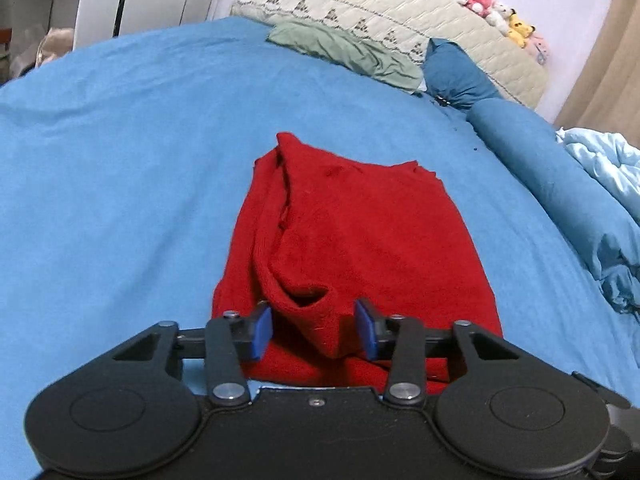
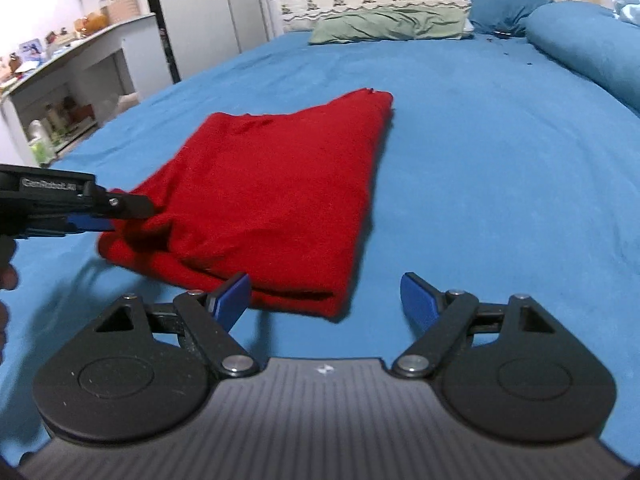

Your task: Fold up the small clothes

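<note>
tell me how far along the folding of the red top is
Looks done: the red garment lies on the blue sheet as a compact, layered rectangle. In hand: nothing gripped; the left gripper is open, its pads either side of a raised fold at the near edge, and the right gripper is open just short of the near corner. Left: probably flattening that loose fold, or one last fold.

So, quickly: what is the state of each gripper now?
Left gripper: open, fingers either side of a fold of the red garment.
Right gripper: open, holding nothing.
</note>
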